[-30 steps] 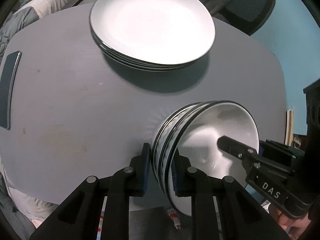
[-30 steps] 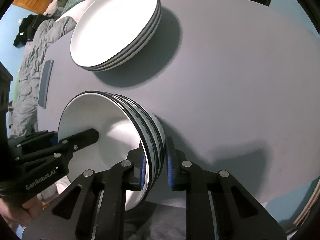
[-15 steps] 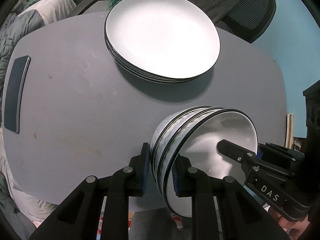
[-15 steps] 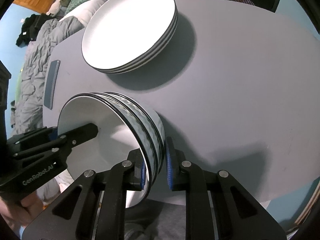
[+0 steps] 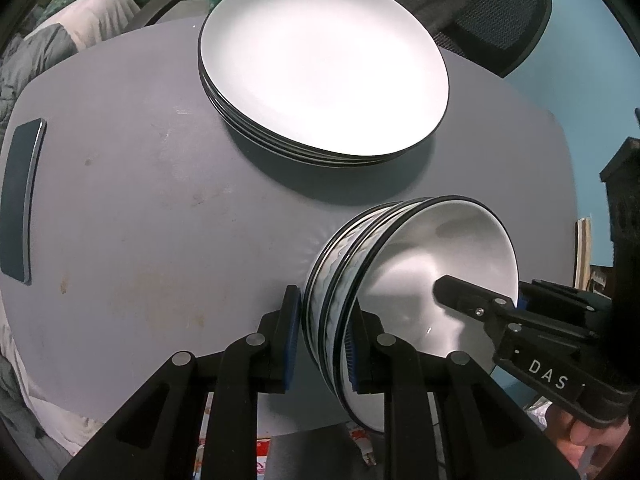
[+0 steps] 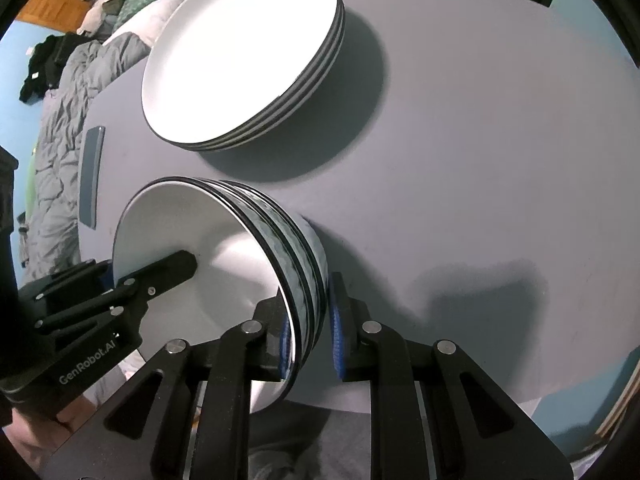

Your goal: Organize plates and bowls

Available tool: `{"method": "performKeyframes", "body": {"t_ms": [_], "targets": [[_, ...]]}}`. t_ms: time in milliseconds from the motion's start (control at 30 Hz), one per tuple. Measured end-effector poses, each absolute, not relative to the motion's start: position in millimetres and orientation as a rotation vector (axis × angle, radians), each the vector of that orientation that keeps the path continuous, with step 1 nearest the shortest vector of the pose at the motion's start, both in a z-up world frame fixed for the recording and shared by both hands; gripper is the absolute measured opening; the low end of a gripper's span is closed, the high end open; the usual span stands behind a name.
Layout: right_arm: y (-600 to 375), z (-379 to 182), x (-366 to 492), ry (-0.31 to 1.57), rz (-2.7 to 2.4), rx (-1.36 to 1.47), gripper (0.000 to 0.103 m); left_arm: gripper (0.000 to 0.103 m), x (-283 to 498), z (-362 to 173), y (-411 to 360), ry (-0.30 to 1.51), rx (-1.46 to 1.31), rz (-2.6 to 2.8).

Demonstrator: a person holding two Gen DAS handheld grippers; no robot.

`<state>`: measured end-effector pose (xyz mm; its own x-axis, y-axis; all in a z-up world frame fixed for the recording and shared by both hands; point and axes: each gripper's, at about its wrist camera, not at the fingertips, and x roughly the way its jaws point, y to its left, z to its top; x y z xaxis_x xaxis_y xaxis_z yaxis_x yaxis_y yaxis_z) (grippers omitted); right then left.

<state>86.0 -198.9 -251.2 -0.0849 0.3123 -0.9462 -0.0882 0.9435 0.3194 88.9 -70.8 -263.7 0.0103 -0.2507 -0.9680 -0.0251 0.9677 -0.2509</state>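
1. Stack of nested bowls (image 5: 404,288) clamped from both sides: left gripper (image 5: 322,340) closed over the rim wall on one side, right gripper (image 6: 308,330) closed over the opposite rim wall, one finger of each inside the top bowl and one outside.
2. Held near the table's near edge, short of the stack of plates (image 5: 320,72), with the bowl rims close to the plates' shadow but apart from the plates.
3. Seen tilted toward each camera in turn, white interior showing in both views; contact between bowl base and table (image 5: 140,220) not possible to judge.
4. Blue pads (image 5: 292,336) visible on the left gripper's outer finger, just beside the outermost bowl's wall; contact there hard to tell.
5. Plates lying flat past the bowls, toward the far edge of the table, dark rims aligned.
6. Broad bare grey tabletop on both sides of the bowls; widest stretch in the right wrist view to the right of the plates, faint scuffs and stains to the left in the left wrist view.
7. Dark phone (image 5: 20,200) flat near the table's left edge, well apart from the bowls.
8. Mesh office chair (image 5: 500,8) beyond the far edge behind the plates; rumpled grey bedding (image 6: 60,120) past the left edge; blue wall (image 5: 580,80) behind.
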Motion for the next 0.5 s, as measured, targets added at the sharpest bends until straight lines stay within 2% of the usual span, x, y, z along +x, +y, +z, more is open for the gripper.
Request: {"method": "performKeyframes", "body": {"t_ms": [200, 500], "targets": [[-207.7, -258.5, 89.8, 1.645, 0.338, 0.269, 0.02, 0.023, 88.1, -264.9, -63.6, 1.547, -0.258, -0.182], [-205.9, -248.9, 81.6, 1.603, 0.315, 0.238, 0.017, 0.021, 84.3, -260.9, -52.1, 1.557, -0.292, -0.148]]}}
